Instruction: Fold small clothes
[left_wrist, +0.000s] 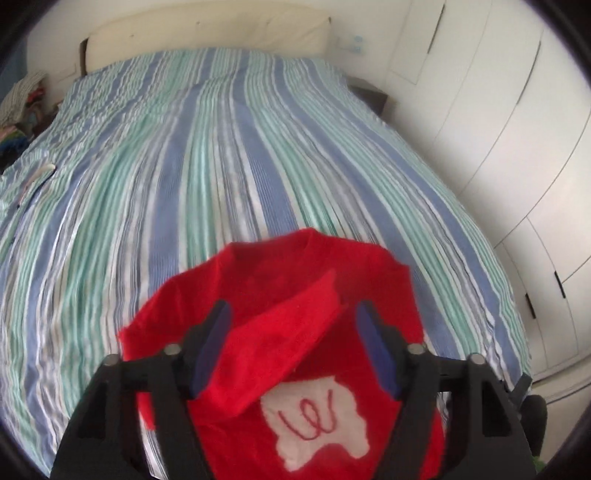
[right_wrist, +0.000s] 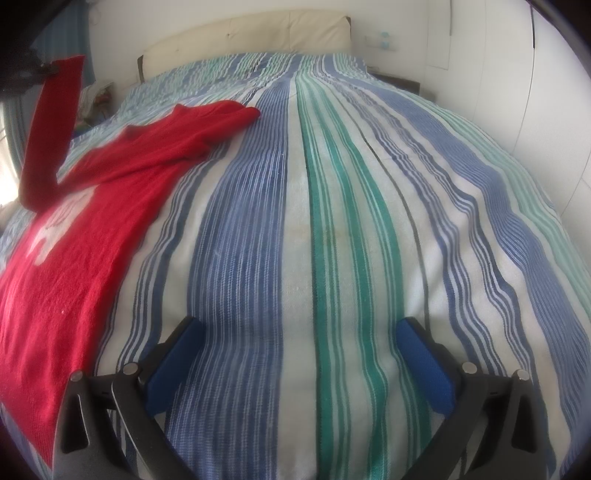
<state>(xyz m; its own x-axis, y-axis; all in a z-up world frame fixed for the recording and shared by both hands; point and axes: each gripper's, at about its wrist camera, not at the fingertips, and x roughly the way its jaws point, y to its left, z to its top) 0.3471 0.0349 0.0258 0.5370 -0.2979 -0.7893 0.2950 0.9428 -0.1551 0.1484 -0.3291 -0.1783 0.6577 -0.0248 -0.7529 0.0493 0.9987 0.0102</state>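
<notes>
Red sweater (right_wrist: 74, 236) lies at the bed's (right_wrist: 332, 221) left edge. Both grippers' fingers stand apart, holding nothing. Risk: its sleeve (left_wrist: 280, 332) flops crooked, spoiling the fold.

sweater (right_wrist: 74, 236) x1 (red) | grippers x2 | bed (right_wrist: 332, 221) x1 | headboard (left_wrist: 207, 35) x1

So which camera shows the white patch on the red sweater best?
The left wrist view: the white patch sits close and nearly whole on the red sweater, with a red squiggle stitched on it. The right wrist view shows the patch only from the side, near the picture's edge, blurred and partly covered by a hanging sleeve.
</notes>
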